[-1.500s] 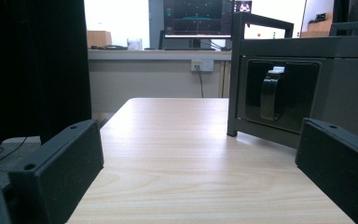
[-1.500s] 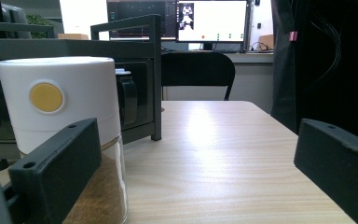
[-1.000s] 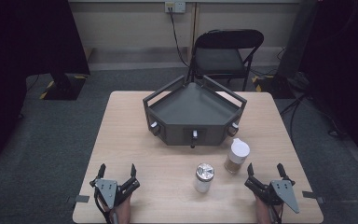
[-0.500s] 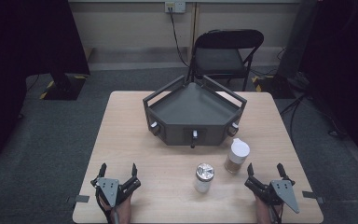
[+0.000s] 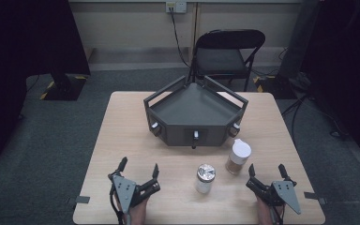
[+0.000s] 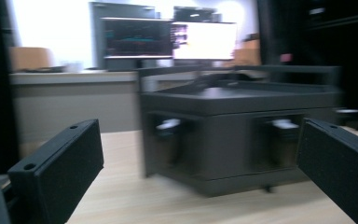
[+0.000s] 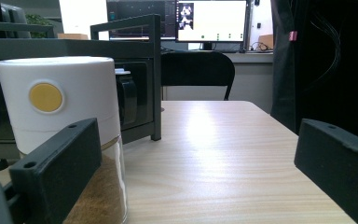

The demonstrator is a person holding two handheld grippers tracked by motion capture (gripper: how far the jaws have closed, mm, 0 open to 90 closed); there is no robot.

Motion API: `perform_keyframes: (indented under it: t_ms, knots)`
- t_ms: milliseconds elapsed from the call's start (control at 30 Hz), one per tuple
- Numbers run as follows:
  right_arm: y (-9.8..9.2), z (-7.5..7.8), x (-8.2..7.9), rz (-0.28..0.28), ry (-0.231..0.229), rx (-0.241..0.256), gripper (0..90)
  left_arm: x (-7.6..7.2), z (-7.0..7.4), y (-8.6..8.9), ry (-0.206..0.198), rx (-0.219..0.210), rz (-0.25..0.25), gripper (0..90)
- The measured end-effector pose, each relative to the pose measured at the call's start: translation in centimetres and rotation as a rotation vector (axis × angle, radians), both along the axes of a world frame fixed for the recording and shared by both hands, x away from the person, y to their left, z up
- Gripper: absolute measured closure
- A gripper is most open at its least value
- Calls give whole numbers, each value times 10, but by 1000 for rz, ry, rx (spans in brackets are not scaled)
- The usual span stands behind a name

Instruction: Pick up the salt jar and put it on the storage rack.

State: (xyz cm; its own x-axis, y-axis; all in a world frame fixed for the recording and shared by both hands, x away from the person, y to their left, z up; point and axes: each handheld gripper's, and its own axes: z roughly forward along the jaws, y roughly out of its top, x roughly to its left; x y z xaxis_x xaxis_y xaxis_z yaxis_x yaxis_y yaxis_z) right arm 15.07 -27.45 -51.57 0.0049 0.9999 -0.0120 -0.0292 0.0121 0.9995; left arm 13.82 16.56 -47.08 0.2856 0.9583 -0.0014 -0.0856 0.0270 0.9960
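Note:
My left gripper (image 5: 138, 169) rests open near the table's front left, nothing between its jaws, which point toward the dark three-sided rack (image 5: 194, 111). The rack (image 6: 242, 135) looms blurred ahead in the left gripper view. My right gripper (image 5: 267, 171) sits open at the front right with empty jaws. A white-capped jar of brown powder (image 5: 238, 157) stands just left of and beyond it, and appears close at the left in the right gripper view (image 7: 60, 130). A silver-lidded jar (image 5: 205, 177) stands between the two grippers.
The light wooden table (image 5: 122, 136) carries the rack at its middle back. A black folding chair (image 5: 225, 56) stands behind the table. Cables and dark equipment lie on the floor to the right. Monitors (image 7: 209, 21) glow in the distance.
The left gripper has shifted slightly and turned, its view blurred by motion. The right gripper and both jars have stayed put.

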Motion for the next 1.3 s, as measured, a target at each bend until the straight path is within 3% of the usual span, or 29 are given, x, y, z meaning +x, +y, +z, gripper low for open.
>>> perform_keyframes:
  t_ms: [100, 133, 200, 333, 433, 567, 667, 1067, 1300]
  knots:
    - [0, 0, 0, 0, 0, 0, 0, 5, 5, -12, 28, -10, -84, 2]
    - [0, 0, 0, 0, 0, 0, 0, 12, 9, -19, 57, 3, -145, 2]
    - [0, 0, 0, 0, 0, 0, 0, 15, 10, -22, 67, 11, -167, 2]
    - [0, 0, 0, 0, 0, 0, 0, 29, 11, -37, 111, 11, -280, 12]
    - [0, 0, 0, 0, 0, 0, 0, 35, 11, -53, 143, 44, -332, 12]
    - [0, 0, 0, 0, 0, 0, 0, 37, 9, -62, 150, 60, -351, 22]
    - [0, 0, 0, -1, 0, 0, 0, 41, 7, -66, 177, 56, -390, 56]
    - [0, 0, 0, 0, 0, 0, 0, 44, -1, -77, 205, 62, -393, 201]
    - [0, 0, 0, 0, 0, 0, 0, 46, -2, -81, 214, 103, -391, 265]
